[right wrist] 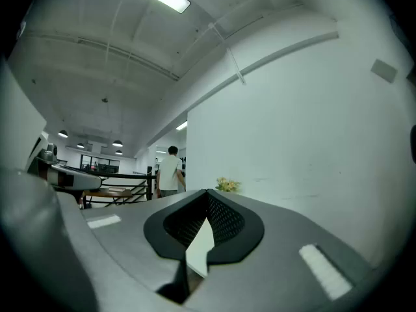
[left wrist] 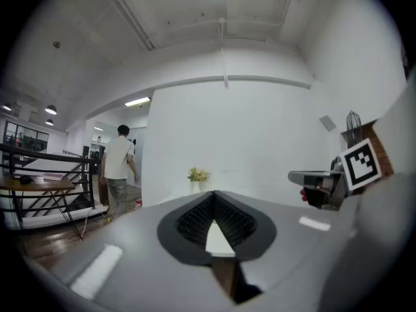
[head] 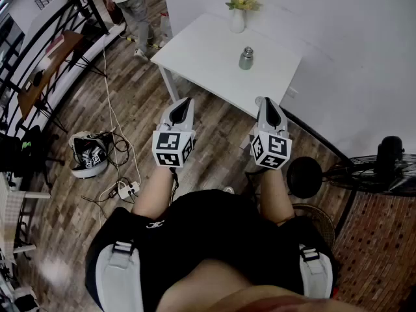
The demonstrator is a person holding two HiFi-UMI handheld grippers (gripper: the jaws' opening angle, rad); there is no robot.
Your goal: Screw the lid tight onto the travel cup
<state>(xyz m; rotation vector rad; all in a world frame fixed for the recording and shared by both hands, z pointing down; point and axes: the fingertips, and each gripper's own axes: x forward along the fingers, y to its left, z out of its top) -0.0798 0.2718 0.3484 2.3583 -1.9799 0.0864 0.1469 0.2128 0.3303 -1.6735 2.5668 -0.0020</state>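
A small metal travel cup [head: 246, 58] stands upright on the white table [head: 201, 51], lid on top. Both grippers hang in the air short of the table's near edge, well apart from the cup. My left gripper [head: 184, 103] has its jaws shut with nothing between them, and it points toward the table's near side. My right gripper [head: 268, 101] is shut and empty too, beside the table's near right corner. In the left gripper view the closed jaws [left wrist: 213, 195] hide the cup; the right gripper view [right wrist: 208, 194] shows the same.
A white vase of yellow flowers [head: 238, 15] stands at the table's far side. A person [head: 133, 5] walks away beyond the table. Cables and a power strip [head: 127, 188] lie on the wooden floor at left by a helmet [head: 89, 155]. A black stool [head: 304, 176] and fan [head: 390, 168] stand right.
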